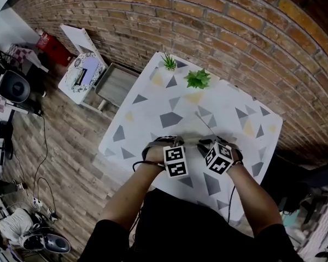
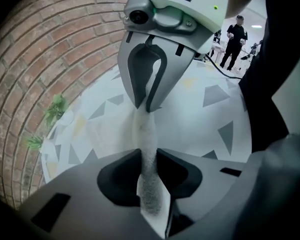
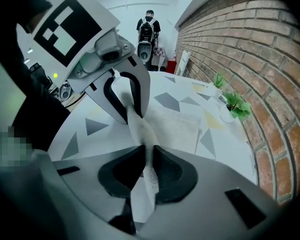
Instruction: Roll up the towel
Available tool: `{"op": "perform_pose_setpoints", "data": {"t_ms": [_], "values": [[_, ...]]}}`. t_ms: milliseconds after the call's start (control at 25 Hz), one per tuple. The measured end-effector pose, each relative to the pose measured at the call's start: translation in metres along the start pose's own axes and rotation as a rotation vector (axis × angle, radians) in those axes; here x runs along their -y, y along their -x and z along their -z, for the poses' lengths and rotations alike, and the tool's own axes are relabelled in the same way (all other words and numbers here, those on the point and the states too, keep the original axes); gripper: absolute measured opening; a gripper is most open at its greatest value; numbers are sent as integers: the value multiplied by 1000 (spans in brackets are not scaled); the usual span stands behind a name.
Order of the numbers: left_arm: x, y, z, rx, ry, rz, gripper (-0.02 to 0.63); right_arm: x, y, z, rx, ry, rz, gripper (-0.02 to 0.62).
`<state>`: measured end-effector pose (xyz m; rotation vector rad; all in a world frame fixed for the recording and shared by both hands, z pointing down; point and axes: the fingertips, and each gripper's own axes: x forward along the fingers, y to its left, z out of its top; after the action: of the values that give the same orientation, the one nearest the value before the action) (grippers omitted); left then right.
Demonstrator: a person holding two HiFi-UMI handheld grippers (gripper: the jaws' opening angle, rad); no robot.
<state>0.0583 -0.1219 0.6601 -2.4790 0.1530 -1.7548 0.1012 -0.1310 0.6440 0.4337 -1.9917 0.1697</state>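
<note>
A white towel lies on the table with the triangle-patterned cloth, and one edge of it is lifted into a ridge. My left gripper is shut on that edge, the terry cloth pinched between its pads. My right gripper is shut on the same edge a short way along. Each gripper faces the other with the towel strip stretched between them. In the head view both grippers sit side by side near the table's near edge, and they hide the pinched part.
Two small green plants stand at the table's far side by the brick wall. A white cabinet stands on the floor to the left. A person stands far off in the room.
</note>
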Motion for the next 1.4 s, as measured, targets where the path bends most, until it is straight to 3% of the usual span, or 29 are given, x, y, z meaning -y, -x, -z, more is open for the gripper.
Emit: {"op": "perform_pose_setpoints", "data": {"t_ms": [440, 760, 880, 1080, 1400], "values": [[75, 8, -15, 18, 27, 89, 95, -62, 23, 33, -15, 58, -91, 67], [124, 11, -25, 13, 0, 144, 97, -104, 36, 57, -22, 91, -163, 67], [118, 12, -25, 19, 11, 132, 101, -100, 36, 55, -24, 91, -161, 67], [93, 13, -20, 25, 13, 100, 167, -83, 30, 46, -43, 94, -158, 72], [47, 14, -12, 72, 46, 61, 169, -36, 11, 32, -72, 45, -69, 89]]}}
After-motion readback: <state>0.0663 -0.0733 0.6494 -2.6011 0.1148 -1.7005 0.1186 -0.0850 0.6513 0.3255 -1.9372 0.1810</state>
